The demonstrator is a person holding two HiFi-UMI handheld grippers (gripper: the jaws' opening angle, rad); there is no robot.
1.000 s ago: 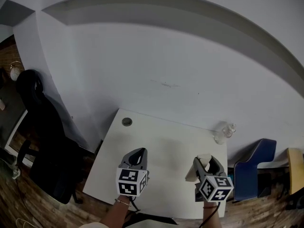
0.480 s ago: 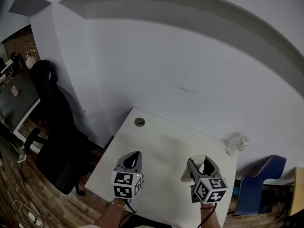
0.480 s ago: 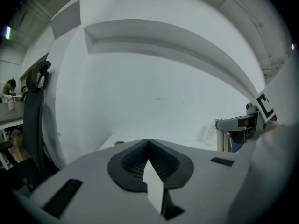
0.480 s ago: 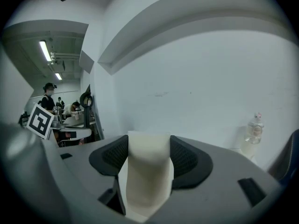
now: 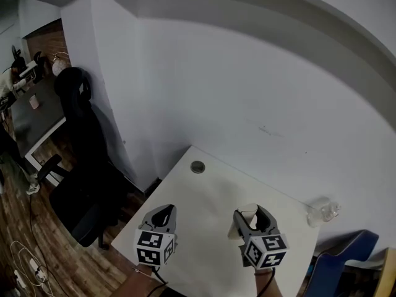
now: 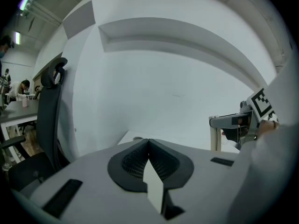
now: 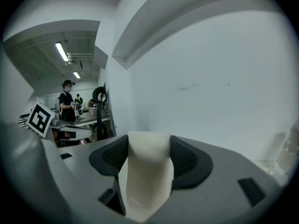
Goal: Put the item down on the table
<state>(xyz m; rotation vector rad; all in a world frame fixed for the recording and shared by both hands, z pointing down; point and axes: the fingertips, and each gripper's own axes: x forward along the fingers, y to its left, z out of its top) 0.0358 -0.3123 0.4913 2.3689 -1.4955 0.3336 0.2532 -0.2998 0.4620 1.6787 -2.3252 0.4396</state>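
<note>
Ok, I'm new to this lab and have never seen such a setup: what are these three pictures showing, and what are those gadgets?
There is no robot here: a person holds a two-jaw gripper in each hand. The head view comes from a camera on the person's head and looks down on a white table. The other two cameras ride on the grippers and look along their jaws. The left gripper is shut on nothing. The right gripper is shut on a cream-coloured item. The marker cubes are part of the grippers. The table has a round cable hole, and a clear object stands at its far corner.
</note>
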